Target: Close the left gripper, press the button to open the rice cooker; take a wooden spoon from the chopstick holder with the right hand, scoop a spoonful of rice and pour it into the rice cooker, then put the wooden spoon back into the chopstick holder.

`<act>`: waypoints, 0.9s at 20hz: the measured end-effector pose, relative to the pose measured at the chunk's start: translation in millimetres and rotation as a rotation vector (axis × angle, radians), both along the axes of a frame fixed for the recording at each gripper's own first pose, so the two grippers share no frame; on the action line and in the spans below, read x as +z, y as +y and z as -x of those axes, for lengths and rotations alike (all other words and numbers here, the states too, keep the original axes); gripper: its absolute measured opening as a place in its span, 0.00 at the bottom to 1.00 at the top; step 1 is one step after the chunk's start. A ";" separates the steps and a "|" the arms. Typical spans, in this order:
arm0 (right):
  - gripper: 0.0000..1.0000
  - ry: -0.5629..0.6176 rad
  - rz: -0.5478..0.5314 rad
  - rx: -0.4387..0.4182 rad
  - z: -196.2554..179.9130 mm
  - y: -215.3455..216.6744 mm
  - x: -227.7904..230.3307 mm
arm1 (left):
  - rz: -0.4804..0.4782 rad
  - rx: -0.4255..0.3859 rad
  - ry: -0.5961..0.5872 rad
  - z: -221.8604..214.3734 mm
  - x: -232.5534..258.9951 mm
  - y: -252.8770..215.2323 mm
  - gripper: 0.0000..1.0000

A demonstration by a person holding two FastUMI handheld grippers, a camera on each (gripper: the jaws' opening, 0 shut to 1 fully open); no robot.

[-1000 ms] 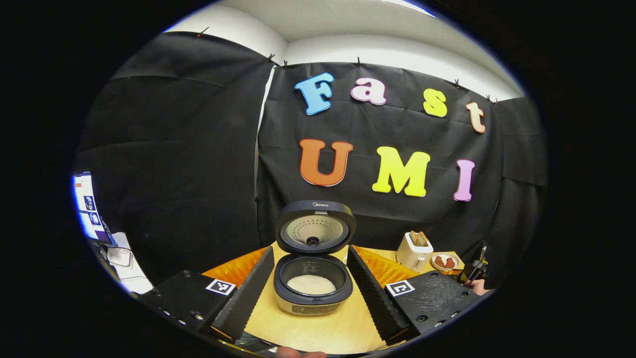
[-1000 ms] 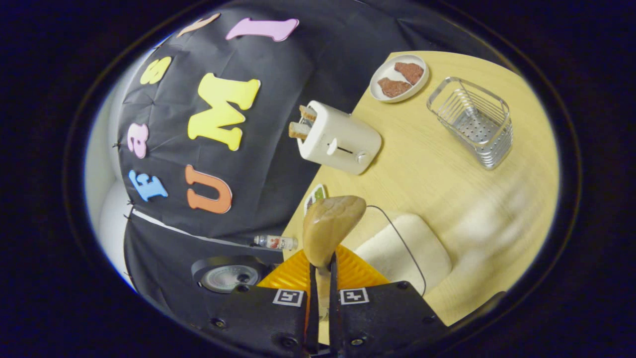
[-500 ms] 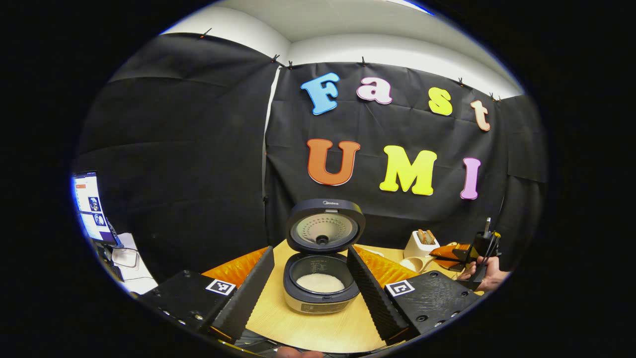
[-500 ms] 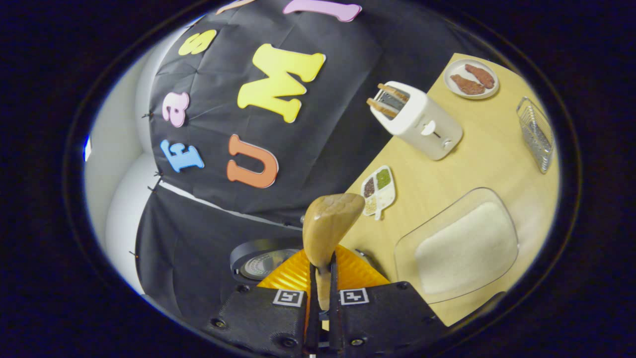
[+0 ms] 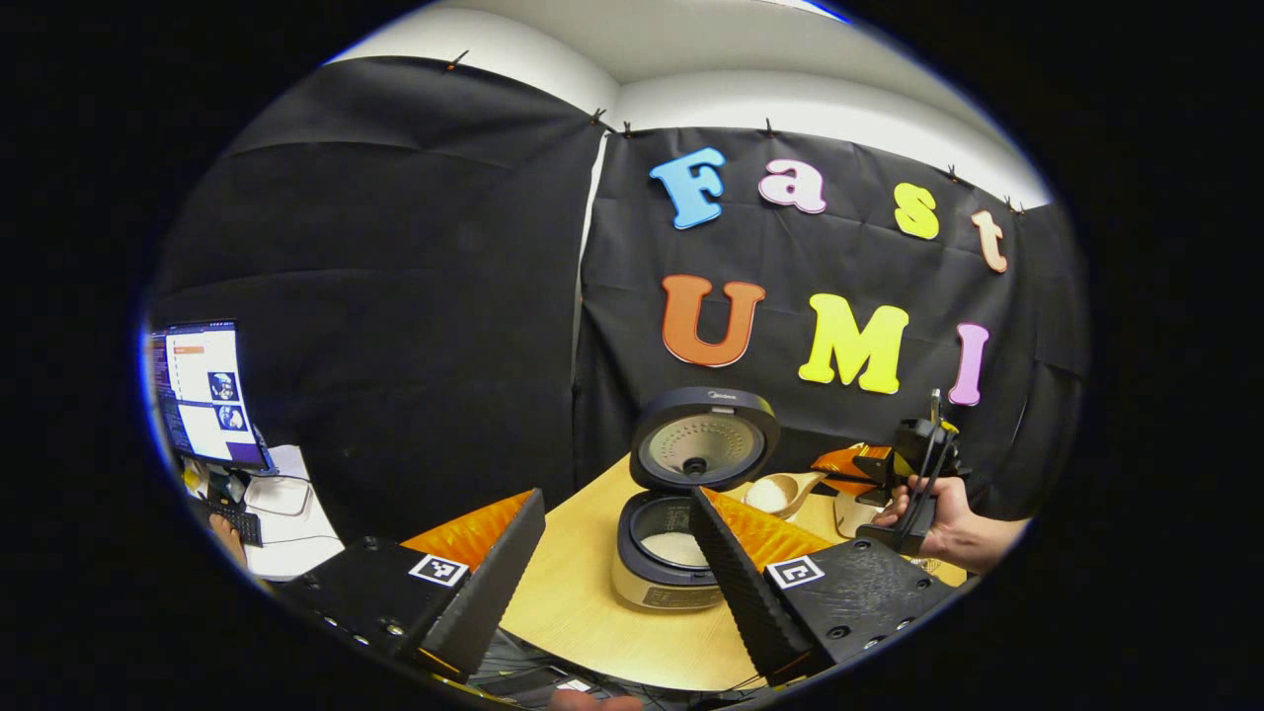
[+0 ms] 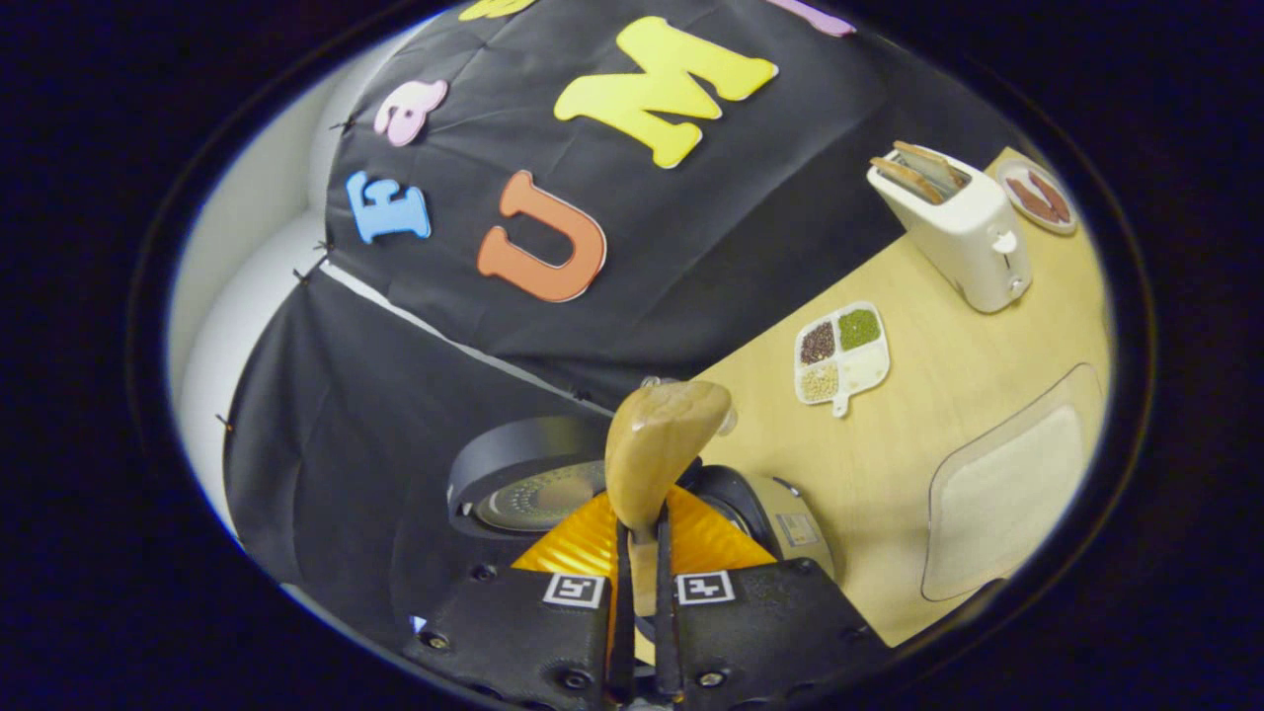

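The dark rice cooker [image 5: 671, 563] stands on the wooden table with its lid [image 5: 703, 446] up and white rice in the pot. My left gripper [image 5: 617, 583] hangs open in front of it, and the cooker sits behind its right finger. A hand holds my right gripper [image 5: 894, 474] just right of the cooker. The wooden spoon [image 5: 780, 491] reaches toward the pot with something white in its bowl. In the right gripper view my right gripper [image 6: 642, 583] is shut on the wooden spoon [image 6: 660, 444], whose bowl hangs over the cooker [image 6: 780, 513] and its lid [image 6: 533, 484].
A clear tray of rice [image 6: 1007, 484] lies right of the cooker. Farther back are a divided dish of grains [image 6: 841, 351], a white toaster [image 6: 963, 227] and a plate of meat [image 6: 1037, 193]. A monitor [image 5: 202, 390] stands off the table's left.
My right gripper has carried the spoon left from over the rice tray to the cooker. The left gripper has swung left, so the cooker now sits to the right in its view.
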State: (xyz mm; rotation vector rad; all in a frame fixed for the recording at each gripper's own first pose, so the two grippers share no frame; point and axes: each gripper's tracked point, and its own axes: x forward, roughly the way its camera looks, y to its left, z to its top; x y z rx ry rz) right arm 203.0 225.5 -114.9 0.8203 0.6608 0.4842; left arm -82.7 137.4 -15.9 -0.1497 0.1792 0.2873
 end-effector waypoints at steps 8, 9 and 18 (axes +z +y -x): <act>0.13 -0.171 0.302 0.067 -0.5 45.8 0.7 | 0.010 0.081 -0.010 20.7 -9.5 33.0 0.95; 0.13 -0.199 0.342 0.073 1.5 48.7 2.3 | 0.016 0.085 -0.010 21.1 -11.3 34.3 0.95; 0.13 -0.473 0.601 0.148 15.2 74.8 29.8 | 0.039 0.071 -0.016 18.5 -16.8 37.2 0.95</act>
